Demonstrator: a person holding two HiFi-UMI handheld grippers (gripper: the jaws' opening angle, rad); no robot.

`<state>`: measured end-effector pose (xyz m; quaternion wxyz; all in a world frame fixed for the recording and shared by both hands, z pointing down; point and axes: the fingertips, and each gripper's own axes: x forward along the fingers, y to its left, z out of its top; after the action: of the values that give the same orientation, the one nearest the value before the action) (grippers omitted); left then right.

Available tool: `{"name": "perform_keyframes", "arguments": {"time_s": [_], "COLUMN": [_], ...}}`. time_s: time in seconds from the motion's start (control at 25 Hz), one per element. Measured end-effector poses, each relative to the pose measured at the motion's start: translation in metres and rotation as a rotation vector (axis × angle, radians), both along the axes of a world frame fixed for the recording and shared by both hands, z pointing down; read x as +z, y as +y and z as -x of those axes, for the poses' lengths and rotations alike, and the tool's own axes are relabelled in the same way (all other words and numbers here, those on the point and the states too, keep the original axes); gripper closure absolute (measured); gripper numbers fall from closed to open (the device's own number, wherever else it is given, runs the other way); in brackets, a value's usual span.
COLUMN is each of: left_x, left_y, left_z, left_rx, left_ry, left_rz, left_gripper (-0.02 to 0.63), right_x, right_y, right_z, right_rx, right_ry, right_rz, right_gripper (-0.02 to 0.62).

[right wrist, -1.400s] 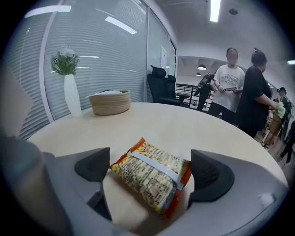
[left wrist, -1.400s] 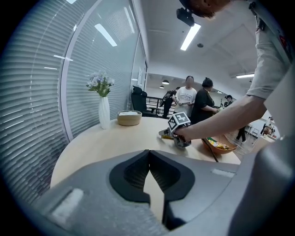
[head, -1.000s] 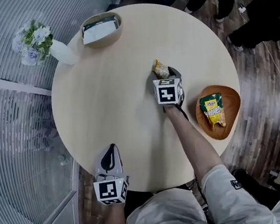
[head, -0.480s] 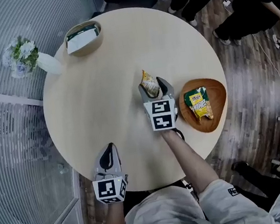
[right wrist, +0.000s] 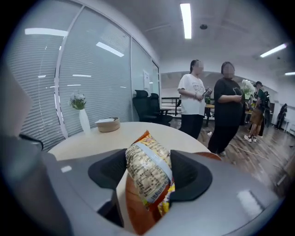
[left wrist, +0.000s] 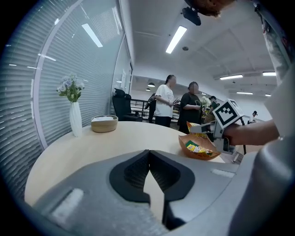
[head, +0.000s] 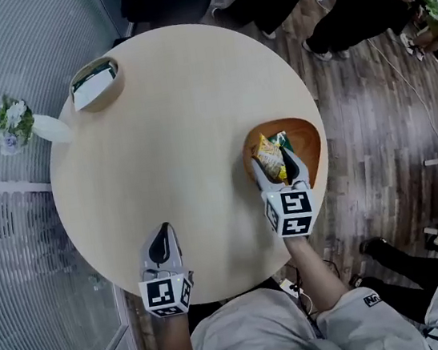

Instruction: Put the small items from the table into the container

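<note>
My right gripper is shut on an orange snack packet and holds it over the brown wooden bowl at the table's right edge. In the right gripper view the snack packet sits pinched between both pads, above the bowl. A green and yellow packet lies inside the bowl in the left gripper view; in the head view only a bit of it shows. My left gripper hovers shut and empty over the table's near edge, its jaws meeting at the tips.
A woven basket with a white item stands at the far left of the round table. A white vase with flowers is beside it. Several people stand beyond the table on the wooden floor.
My right gripper lifted the orange packet off the middle of the table and carried it right, over the bowl. The left gripper shifted only a little at the near edge.
</note>
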<state>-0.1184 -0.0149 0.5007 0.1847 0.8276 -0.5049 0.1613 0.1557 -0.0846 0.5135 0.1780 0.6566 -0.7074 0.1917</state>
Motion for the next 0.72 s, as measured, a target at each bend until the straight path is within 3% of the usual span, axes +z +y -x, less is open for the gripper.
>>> {"name": "perform_keyframes", "arguments": {"time_s": [0.2, 0.4, 0.64, 0.68, 0.72], "left_x": [0.001, -0.003, -0.01, -0.011, -0.011], "left_y": [-0.001, -0.004, -0.003, -0.003, -0.003], "left_z": [-0.03, -0.057, -0.073, -0.074, -0.075], "left_rx": [0.047, 0.103, 0.125, 0.126, 0.127], "left_ry": [-0.001, -0.004, -0.011, -0.011, -0.012], "left_rz": [0.007, 0.005, -0.007, -0.008, -0.01], "left_gripper": [0.618, 0.618, 0.617, 0.617, 0.618], "right_x": [0.024, 0.039, 0.008, -0.005, -0.02], "right_y": [0.027, 0.034, 0.038, 0.038, 0.038], "right_z": [-0.058, -0.078, -0.077, -0.072, -0.064], "right_rx": [0.061, 0.074, 0.059, 0.049, 0.035], "right_ry": [0.058, 0.075, 0.007, -0.022, -0.053], "right_rz": [0.076, 0.114, 0.02, -0.02, -0.064], "right_gripper": [0.302, 0.278, 0.238, 0.265, 0.339]}}
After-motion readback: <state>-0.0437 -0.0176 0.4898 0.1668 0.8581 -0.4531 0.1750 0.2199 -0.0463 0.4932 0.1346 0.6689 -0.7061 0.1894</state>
